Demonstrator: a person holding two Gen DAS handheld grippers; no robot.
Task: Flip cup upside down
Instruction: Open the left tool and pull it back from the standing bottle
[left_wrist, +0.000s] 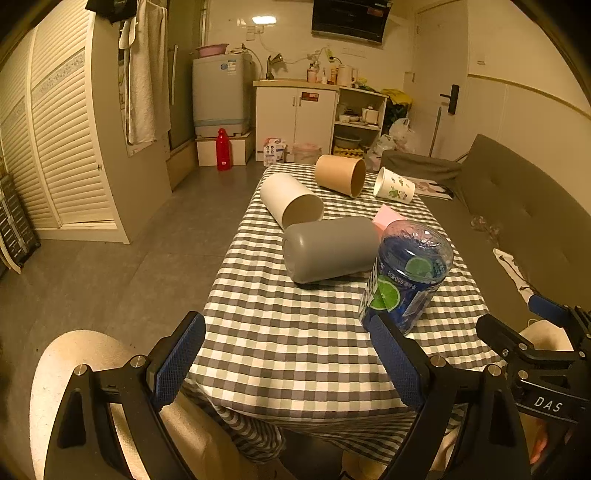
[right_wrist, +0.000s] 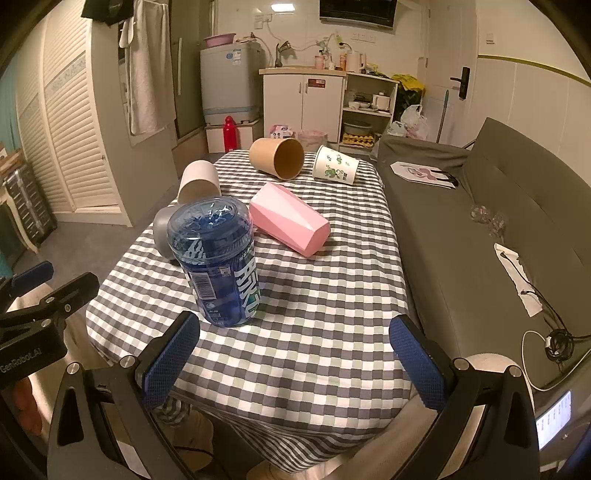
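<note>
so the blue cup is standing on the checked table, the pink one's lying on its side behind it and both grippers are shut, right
Not quite: both grippers are open and empty. The left gripper and right gripper show wide-spread jaws in their own wrist views. The rest holds: the blue cup stands on the checked table, and the pink cup lies on its side behind it.

Each claw is a black frame with triangular cut-outs and silver round screws near the finger bases. The left claw (left_wrist: 286, 360) carries two flat fingers faced with blue cross-hatched pads (left_wrist: 177, 363). The right claw (right_wrist: 295, 363) is built the same; at the right edge of the left view its side reads "DAS" in white. At the left edge of the right view, the left claw's body reads "GenRobot.AI".
</note>
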